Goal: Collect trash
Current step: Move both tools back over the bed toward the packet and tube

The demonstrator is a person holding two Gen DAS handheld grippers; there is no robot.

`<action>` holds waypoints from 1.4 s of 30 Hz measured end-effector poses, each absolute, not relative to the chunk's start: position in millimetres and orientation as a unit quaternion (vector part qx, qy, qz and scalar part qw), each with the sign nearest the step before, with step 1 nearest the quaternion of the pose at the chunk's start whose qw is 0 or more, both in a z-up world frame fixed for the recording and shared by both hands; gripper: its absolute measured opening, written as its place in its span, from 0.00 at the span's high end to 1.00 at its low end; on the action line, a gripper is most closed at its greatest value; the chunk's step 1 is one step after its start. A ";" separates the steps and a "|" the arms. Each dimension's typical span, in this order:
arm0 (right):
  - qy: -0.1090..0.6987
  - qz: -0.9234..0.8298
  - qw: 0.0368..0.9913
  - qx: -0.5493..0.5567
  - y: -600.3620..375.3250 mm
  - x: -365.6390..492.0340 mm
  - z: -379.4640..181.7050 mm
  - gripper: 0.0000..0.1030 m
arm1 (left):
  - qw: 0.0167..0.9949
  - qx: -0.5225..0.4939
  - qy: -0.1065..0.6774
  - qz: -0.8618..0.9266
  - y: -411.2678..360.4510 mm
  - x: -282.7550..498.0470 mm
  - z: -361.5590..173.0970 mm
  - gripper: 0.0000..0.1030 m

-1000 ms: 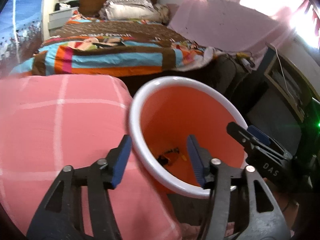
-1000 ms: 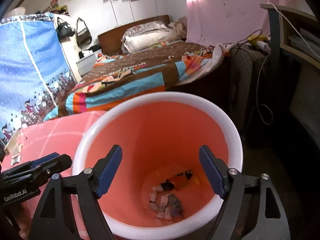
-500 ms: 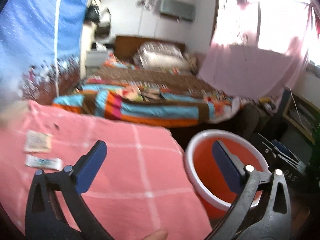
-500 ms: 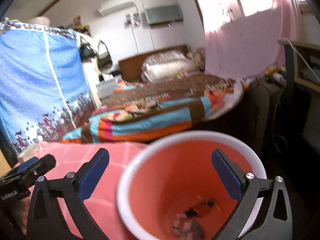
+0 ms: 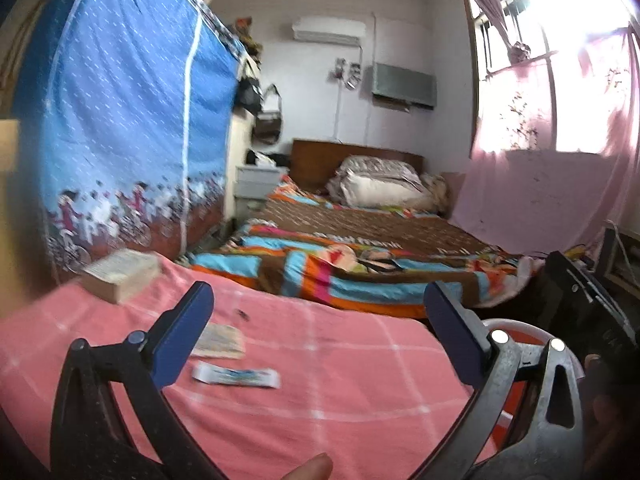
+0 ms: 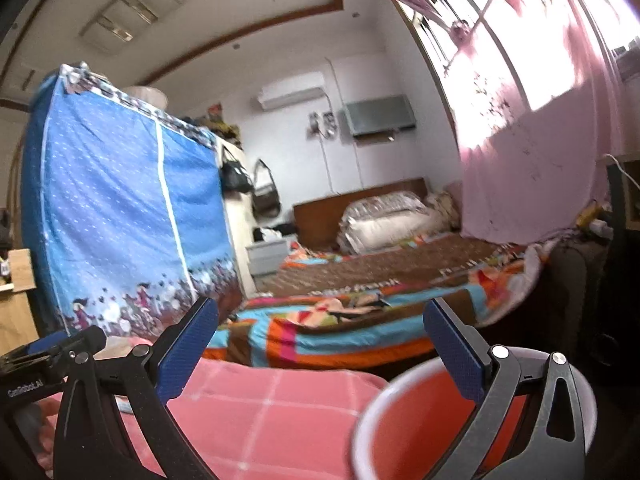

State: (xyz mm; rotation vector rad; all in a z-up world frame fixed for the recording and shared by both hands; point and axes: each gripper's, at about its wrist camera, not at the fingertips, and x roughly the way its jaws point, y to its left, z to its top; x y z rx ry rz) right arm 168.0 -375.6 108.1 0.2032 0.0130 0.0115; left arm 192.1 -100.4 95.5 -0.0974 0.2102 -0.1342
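Note:
My left gripper (image 5: 318, 340) is open and empty above the pink checked tablecloth (image 5: 340, 392). A white and blue wrapper (image 5: 236, 376) and a flat beige packet (image 5: 220, 342) lie on the cloth just ahead of its left finger. The orange bin with a white rim (image 5: 516, 326) shows low at the right behind the right finger. My right gripper (image 6: 320, 340) is open and empty, raised over the table edge, with the bin (image 6: 400, 420) below its right finger. The left gripper's body (image 6: 44, 364) shows at the left edge of the right wrist view.
A thick book or box (image 5: 120, 276) lies at the table's far left corner. A blue fabric wardrobe (image 5: 120, 140) stands at the left. A bed with a striped blanket (image 5: 360, 272) lies beyond the table. Dark furniture (image 5: 576, 292) stands at the right.
Both grippers have lifted and tilted up away from the bin. The left one swung left over the table, bringing the wrappers into view. Both jaws opened wider.

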 end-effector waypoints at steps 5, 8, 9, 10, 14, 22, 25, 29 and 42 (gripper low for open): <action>-0.036 0.028 0.994 0.100 -347.4 170.3 109.9 0.00 | 0.995 -0.048 0.076 -0.032 -64.8 182.5 99.1 0.00; -0.053 0.044 0.993 0.100 -331.7 171.9 111.8 0.00 | 0.997 -0.045 0.064 -0.016 -46.7 179.9 99.9 0.00; -0.057 0.050 0.992 0.097 -326.0 173.1 112.3 0.00 | 0.997 -0.043 0.061 -0.011 -41.0 178.2 99.3 0.00; -0.061 0.055 0.992 0.094 -321.3 172.6 112.7 0.00 | 0.998 -0.041 0.056 -0.004 -32.7 176.5 97.9 0.00; -0.072 0.076 0.992 0.071 -298.5 173.5 112.4 0.00 | 0.998 -0.031 0.052 0.012 -13.3 174.4 93.8 0.00; -0.054 0.106 0.992 0.039 -263.7 186.7 102.3 0.00 | 0.997 -0.017 0.066 0.026 5.8 181.4 83.5 0.00; -0.033 0.116 0.992 0.026 -252.6 196.7 96.9 0.00 | 0.996 -0.018 0.081 0.027 15.1 188.7 79.1 0.00; 0.013 0.130 0.991 0.006 -239.8 211.7 89.2 0.00 | 0.991 -0.026 0.128 0.029 24.3 203.9 72.1 0.00; 0.211 0.203 0.955 -0.036 -204.8 271.0 62.1 0.07 | 0.955 -0.057 0.290 0.024 38.0 247.7 42.8 0.17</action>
